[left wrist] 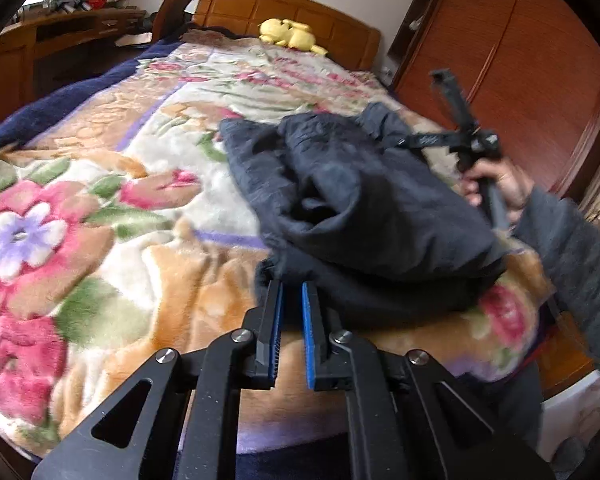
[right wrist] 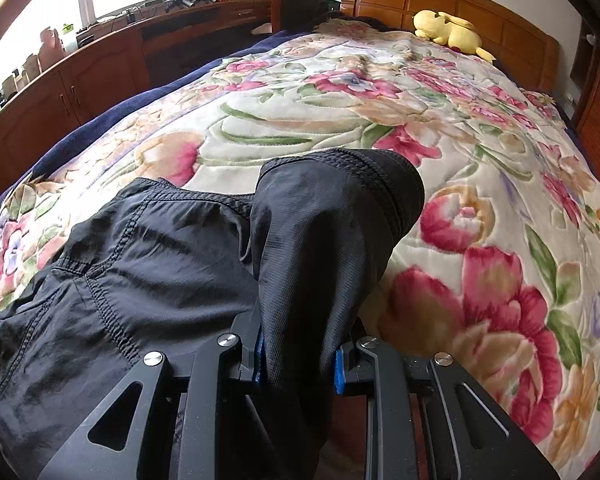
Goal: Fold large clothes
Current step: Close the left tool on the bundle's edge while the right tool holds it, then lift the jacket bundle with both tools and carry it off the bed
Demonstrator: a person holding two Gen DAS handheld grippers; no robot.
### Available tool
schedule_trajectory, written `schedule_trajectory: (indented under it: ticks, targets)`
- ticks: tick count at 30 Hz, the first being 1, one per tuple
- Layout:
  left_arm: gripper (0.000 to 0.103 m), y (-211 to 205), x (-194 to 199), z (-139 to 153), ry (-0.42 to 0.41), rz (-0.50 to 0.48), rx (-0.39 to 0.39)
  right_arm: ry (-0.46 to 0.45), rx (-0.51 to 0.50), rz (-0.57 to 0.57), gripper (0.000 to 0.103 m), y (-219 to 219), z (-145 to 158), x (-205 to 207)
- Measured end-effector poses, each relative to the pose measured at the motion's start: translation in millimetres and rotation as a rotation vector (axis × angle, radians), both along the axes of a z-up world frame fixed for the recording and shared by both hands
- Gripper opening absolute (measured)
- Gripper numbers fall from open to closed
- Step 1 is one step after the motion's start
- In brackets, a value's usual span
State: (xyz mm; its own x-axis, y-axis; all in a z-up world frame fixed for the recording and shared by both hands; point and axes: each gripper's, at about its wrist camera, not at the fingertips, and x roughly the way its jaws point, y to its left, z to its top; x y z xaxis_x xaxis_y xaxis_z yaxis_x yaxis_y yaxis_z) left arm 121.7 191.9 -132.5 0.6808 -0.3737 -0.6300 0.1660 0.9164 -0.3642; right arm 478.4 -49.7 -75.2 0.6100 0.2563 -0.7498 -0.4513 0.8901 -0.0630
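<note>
A dark navy garment (left wrist: pixel 352 208) lies bunched on the floral blanket (left wrist: pixel 100 208) at the near right part of the bed. My left gripper (left wrist: pixel 292 292) sits at the garment's near edge, its blue pads a narrow gap apart with no cloth clearly between them. My right gripper (left wrist: pixel 404 142), seen in the left wrist view, is at the garment's far right side, held by a hand. In the right wrist view the right gripper (right wrist: pixel 298 356) is shut on a thick fold of the garment (right wrist: pixel 324 240), which drapes over the fingers and hides their tips.
A yellow plush toy (left wrist: pixel 290 34) lies by the wooden headboard (left wrist: pixel 284 8). A wooden wardrobe (left wrist: pixel 520 60) stands right of the bed. A wooden desk with clutter (right wrist: pixel 100 52) runs along the left under a window. The blanket (right wrist: pixel 380 112) spreads beyond the garment.
</note>
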Motion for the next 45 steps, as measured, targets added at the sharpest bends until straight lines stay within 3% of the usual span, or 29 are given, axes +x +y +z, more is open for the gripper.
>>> schedule_trajectory:
  ticks: [2,5,10,13,17,20,30,38,45]
  targets:
    - [0.01,0.0,3.2,-0.1,0.01,-0.006,-0.013,0.001,0.0,0.001,0.025,-0.7,-0.6,0.2]
    - [0.01,-4.0,13.8,-7.6,0.053,0.04,0.078,0.001,0.0,0.0,0.025,-1.1,-1.5,0.0]
    - [0.01,-6.5,20.8,-12.4,0.07,0.039,0.087,0.0,-0.005,0.006,0.025,-0.9,-1.6,-2.1]
    - [0.01,-5.0,21.0,-14.2,0.07,0.054,0.057,0.0,-0.004,0.008,0.025,-2.2,-1.7,-2.1]
    - [0.01,-10.7,26.2,-24.5,0.073,-0.017,0.0,-0.001,-0.002,0.009,0.025,-3.1,-3.2,-1.4]
    - [0.003,-19.7,23.1,-22.2,0.047,-0.04,0.065,-0.003,0.0,0.01,0.025,-3.5,-3.7,-1.7]
    - [0.0,-1.5,-7.9,15.7,-0.084,0.035,0.083,-0.056,0.036,0.011,0.024,-7.1,2.9,-11.9]
    - [0.0,1.3,-25.0,26.6,-0.155,0.061,0.1,-0.174,0.074,0.032,0.021,4.0,40.1,-41.2]
    - [0.0,40.4,-34.0,27.4,-0.181,0.143,0.091,-0.248,0.075,0.122,0.02,45.8,77.7,-64.4]
